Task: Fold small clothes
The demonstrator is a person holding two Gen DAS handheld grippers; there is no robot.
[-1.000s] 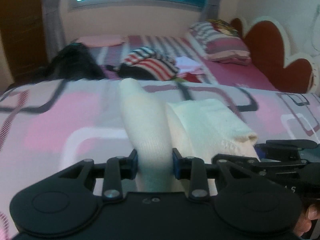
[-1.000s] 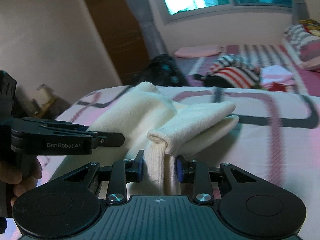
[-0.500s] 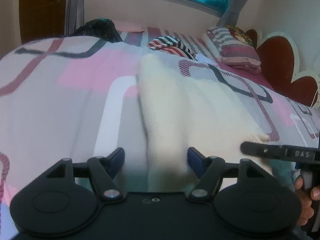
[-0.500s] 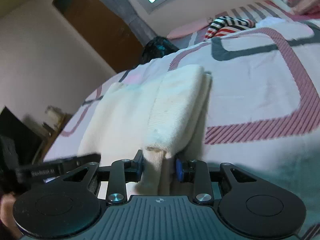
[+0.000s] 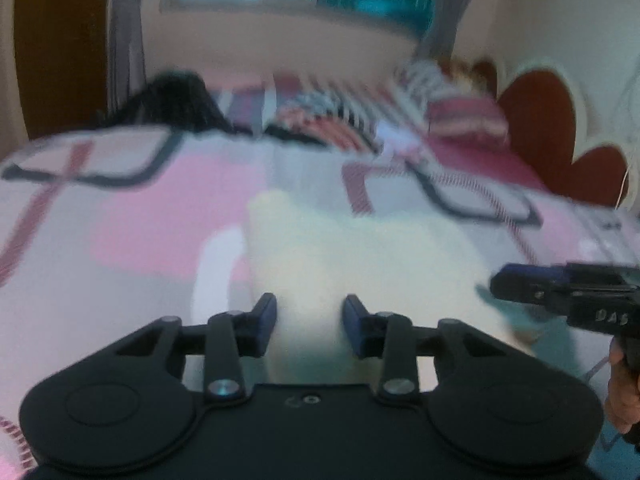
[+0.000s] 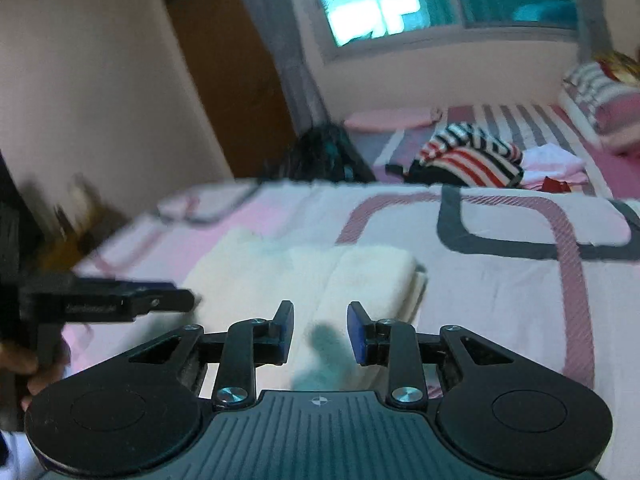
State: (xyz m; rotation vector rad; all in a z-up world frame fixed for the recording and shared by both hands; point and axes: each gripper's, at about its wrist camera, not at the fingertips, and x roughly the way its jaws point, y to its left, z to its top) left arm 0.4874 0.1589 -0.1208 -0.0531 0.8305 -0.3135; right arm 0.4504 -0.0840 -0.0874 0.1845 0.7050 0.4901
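Note:
A cream knit garment (image 5: 360, 256) lies folded flat on the patterned bed cover (image 5: 132, 232). The left wrist view is blurred. My left gripper (image 5: 310, 320) hovers over the garment's near left edge; its jaws are closing, with cloth showing in the gap but not pinched. In the right wrist view the same garment (image 6: 360, 280) lies just beyond my right gripper (image 6: 320, 328), whose jaws stand apart over a shadow and hold nothing. Each gripper shows in the other's view: the right gripper (image 5: 500, 284) at the garment's right, the left gripper (image 6: 188, 300) at its left.
Further up the bed lie a striped red, white and black garment (image 6: 472, 156), a pale pink folded item (image 6: 552, 164) and a black bag (image 6: 320, 156). A striped pillow (image 5: 464, 120) and red headboard (image 5: 556, 140) stand at the right. A hand (image 5: 620, 392) holds the right gripper's handle.
Both grippers held the cream garment raised a second ago. It now lies flat; both have let go and drawn back toward its near edge, and the left jaws widened, then narrowed.

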